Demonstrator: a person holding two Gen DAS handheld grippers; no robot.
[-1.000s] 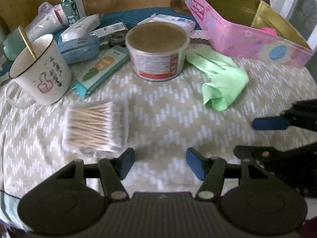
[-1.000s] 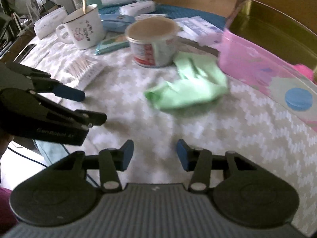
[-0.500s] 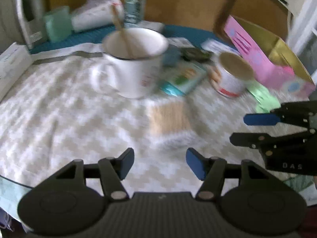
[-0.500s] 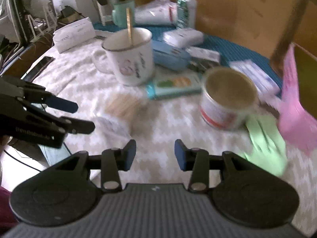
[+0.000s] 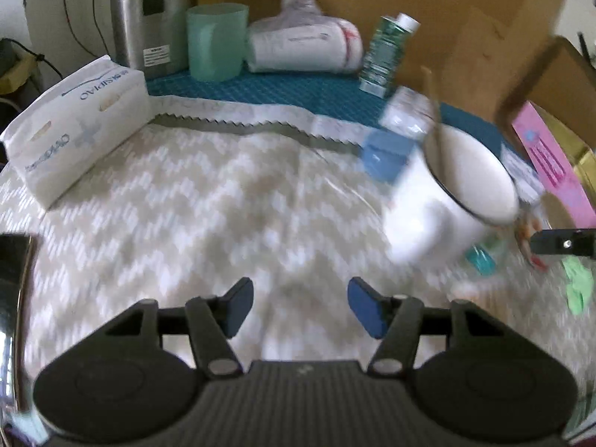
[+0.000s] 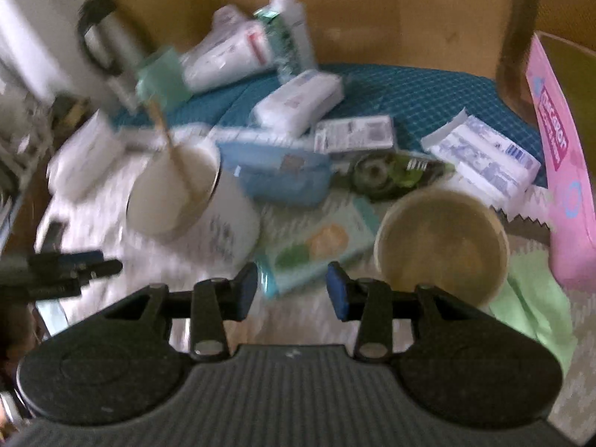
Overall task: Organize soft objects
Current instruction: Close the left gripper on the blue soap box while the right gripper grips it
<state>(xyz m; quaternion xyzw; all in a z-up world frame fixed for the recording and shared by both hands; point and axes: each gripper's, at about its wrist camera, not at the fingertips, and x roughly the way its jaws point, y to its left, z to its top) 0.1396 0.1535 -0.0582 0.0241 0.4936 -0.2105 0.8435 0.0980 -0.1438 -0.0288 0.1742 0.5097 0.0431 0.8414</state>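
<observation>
A light green cloth (image 6: 532, 309) lies crumpled on the patterned tablecloth, right of a round tub (image 6: 441, 246); it shows at the far right of the left wrist view (image 5: 577, 290). A pink box (image 6: 562, 171) stands open at the right edge. A white tissue pack (image 5: 74, 138) lies at the left. My left gripper (image 5: 298, 307) is open and empty over bare tablecloth. My right gripper (image 6: 292, 290) is open and empty, just short of a flat wipes pack (image 6: 320, 249).
A white mug (image 6: 190, 201) with a stick in it stands left of centre. Behind it lie a blue case (image 6: 287, 182), white packets (image 6: 298, 100), a tape dispenser (image 6: 387, 171), a green cup (image 5: 216, 41), a kettle (image 5: 149, 11) and a carton (image 5: 383, 56).
Both grippers have swung left across the table. The left view has left the cotton swabs and cloth for the tissue pack side; the right view has moved from the cloth to the mug and packets.
</observation>
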